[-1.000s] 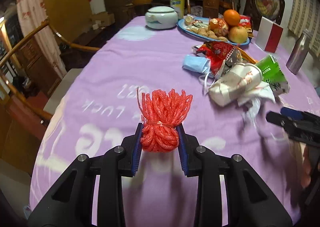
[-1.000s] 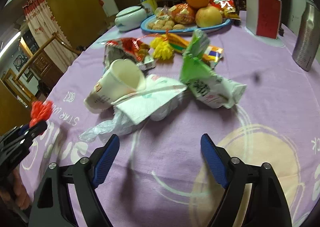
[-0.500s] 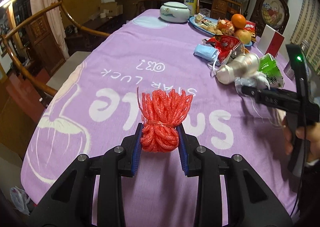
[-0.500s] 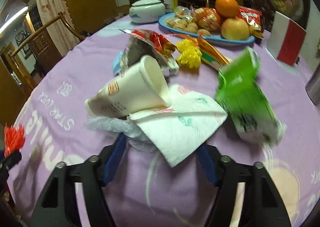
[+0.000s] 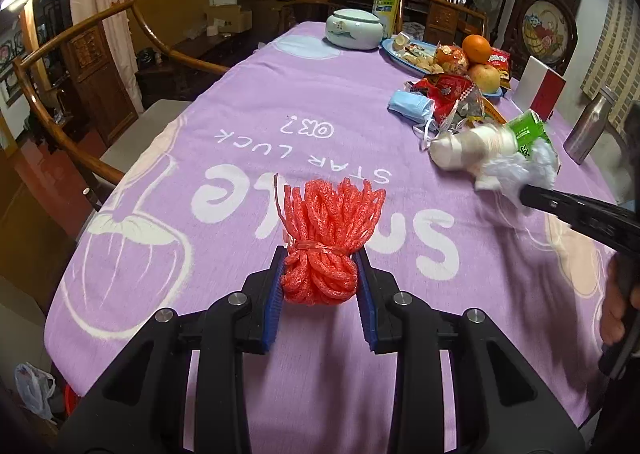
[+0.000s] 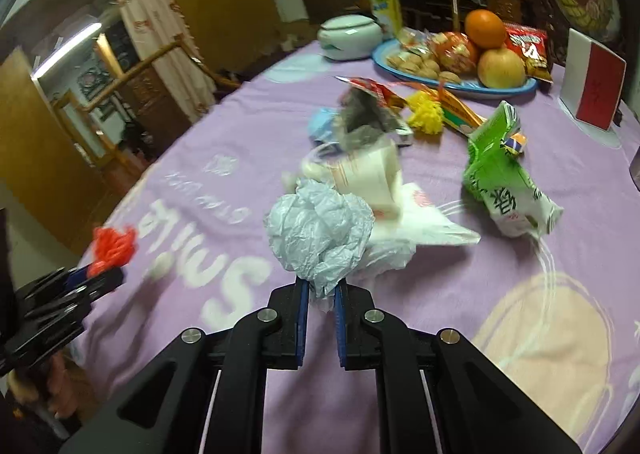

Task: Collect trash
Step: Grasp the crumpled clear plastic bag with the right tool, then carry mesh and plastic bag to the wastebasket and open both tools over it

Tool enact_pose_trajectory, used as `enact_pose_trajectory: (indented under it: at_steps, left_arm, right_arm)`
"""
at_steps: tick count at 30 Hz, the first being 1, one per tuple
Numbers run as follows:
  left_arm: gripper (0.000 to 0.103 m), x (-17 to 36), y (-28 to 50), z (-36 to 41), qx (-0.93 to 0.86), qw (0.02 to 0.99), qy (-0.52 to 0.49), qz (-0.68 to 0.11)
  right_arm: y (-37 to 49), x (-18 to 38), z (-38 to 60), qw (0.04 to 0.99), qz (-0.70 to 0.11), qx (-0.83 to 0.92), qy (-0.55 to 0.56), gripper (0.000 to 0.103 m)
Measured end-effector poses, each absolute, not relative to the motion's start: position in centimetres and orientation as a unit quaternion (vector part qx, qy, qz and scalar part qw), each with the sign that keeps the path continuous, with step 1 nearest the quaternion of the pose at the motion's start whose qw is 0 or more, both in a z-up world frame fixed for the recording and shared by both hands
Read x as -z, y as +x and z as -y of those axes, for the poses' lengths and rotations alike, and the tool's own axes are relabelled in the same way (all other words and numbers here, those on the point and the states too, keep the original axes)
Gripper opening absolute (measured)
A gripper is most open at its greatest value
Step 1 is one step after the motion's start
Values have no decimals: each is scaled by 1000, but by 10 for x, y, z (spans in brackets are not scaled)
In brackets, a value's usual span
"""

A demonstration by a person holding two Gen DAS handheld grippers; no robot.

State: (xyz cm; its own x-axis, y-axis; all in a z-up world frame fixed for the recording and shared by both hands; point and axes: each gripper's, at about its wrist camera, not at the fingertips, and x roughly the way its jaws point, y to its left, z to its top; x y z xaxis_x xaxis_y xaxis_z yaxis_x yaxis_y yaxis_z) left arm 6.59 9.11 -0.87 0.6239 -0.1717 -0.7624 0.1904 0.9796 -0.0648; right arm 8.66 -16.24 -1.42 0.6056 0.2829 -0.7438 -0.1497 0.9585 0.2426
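left gripper [image 5: 320,286] clamping a red foam net bundle [image 5: 326,242] between its blue pads, holding it above the purple tablecloth [image 5: 240,114]. right gripper [image 6: 321,302] closing nearly flat on a crumpled pale plastic bag [image 6: 320,230], pinching its lower end. lying just behind the bag: paper cup [image 6: 366,174], white tissue [image 6: 424,222], green wrapper [image 6: 500,178].

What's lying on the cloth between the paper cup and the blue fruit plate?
Right wrist view: a torn snack wrapper, between paper cup and fruit plate.
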Motion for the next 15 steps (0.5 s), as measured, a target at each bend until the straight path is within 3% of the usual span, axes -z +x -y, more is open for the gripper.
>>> enact_pose_trajectory:
  at_steps: [15]
  left_arm:
    - [34, -5, -6, -135, 45, 919, 1, -391]
  right_arm:
    - [25, 10, 90, 892, -415, -177, 25, 12]
